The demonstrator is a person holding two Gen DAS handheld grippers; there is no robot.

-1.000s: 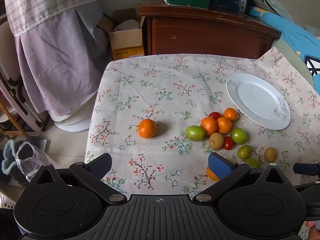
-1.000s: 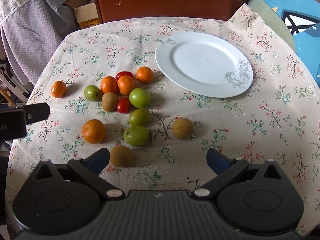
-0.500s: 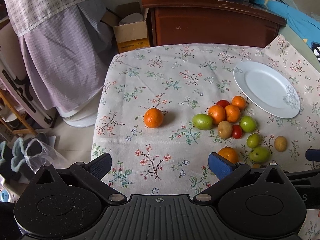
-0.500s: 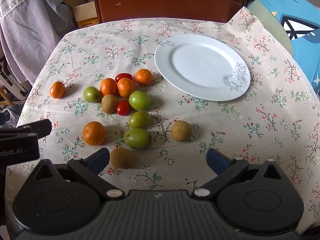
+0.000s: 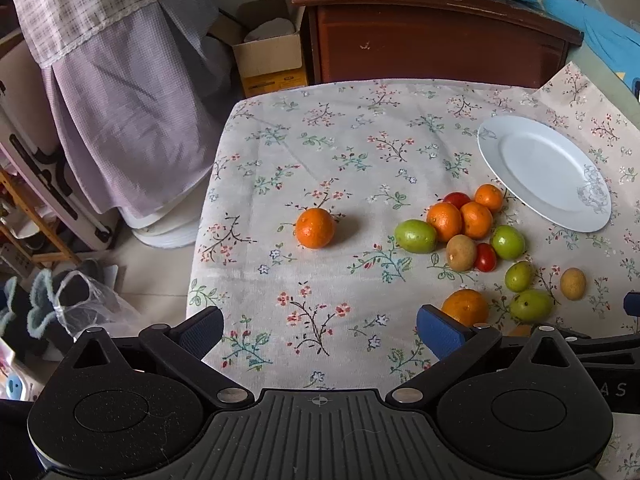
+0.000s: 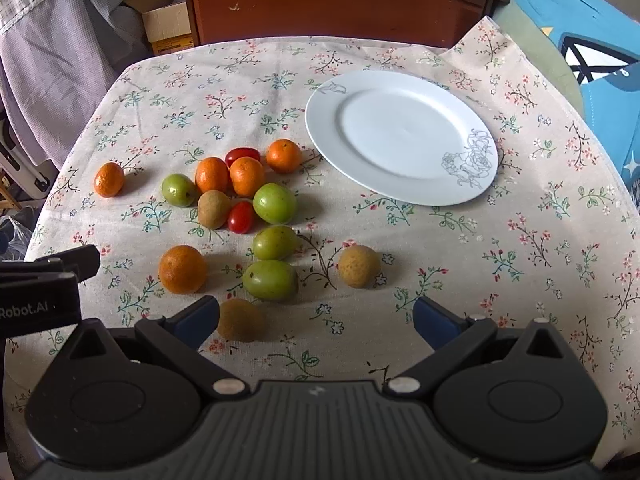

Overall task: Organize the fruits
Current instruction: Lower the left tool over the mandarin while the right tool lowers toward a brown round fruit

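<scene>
Both the left gripper point(image 5: 320, 330) and right gripper point(image 6: 316, 316) hang with jaws wide, empty. Fruits point(image 6: 240, 184) lie loose on the surface beside the bare plate point(image 6: 400, 136): light, round, likely to roll; pinch gently across the middle.

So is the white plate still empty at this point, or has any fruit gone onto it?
Empty. The white plate shows a bare surface in both views; the nearest orange sits on the tablecloth beside its rim.
</scene>
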